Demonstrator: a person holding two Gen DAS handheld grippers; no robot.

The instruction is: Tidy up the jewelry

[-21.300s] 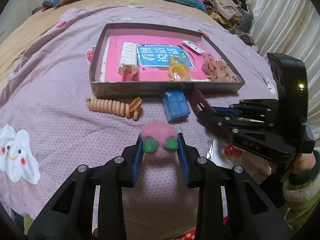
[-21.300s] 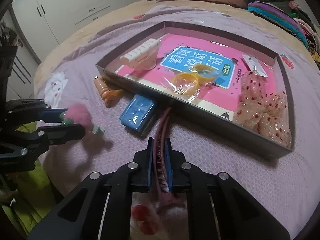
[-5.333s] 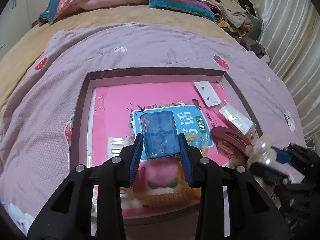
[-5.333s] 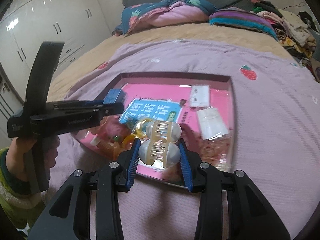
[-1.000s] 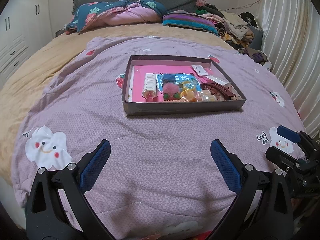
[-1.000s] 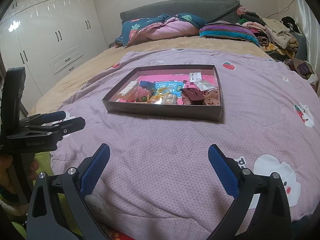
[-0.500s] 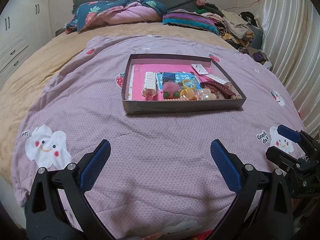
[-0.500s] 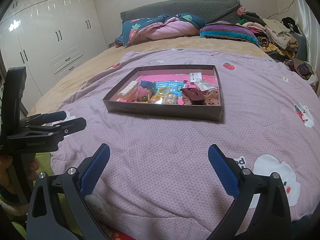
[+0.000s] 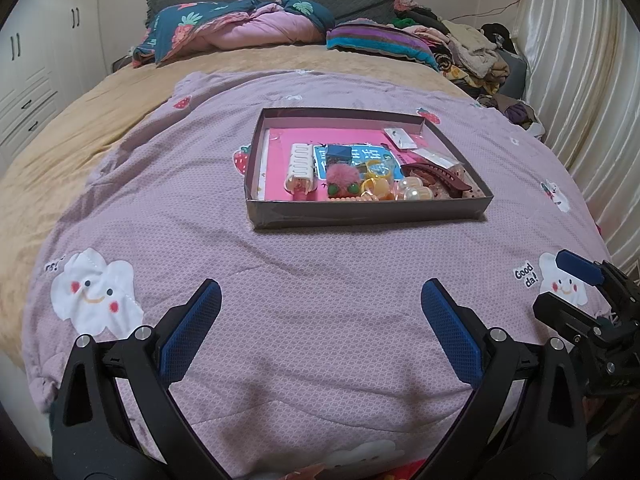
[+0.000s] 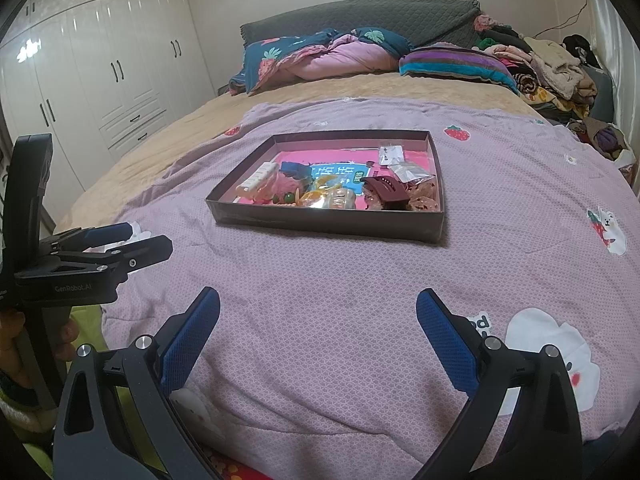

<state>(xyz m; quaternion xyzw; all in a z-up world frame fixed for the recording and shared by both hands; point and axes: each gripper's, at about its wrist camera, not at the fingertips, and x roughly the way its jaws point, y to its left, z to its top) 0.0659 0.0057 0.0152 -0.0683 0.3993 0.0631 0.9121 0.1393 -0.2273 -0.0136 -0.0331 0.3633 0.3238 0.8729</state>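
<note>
Purple quilt (image 9: 320, 272): covers the bed.
Box (image 9: 368, 214): mid-quilt, well ahead of both grippers.
Contents: maroon hair claw (image 9: 434, 176), pink pompom (image 9: 343, 178), white comb clip (image 9: 300, 162), yellow rings.
Left gripper (image 9: 320, 312): jaws wide apart, empty.
Right gripper (image 10: 318, 320): jaws wide apart, empty.
</note>
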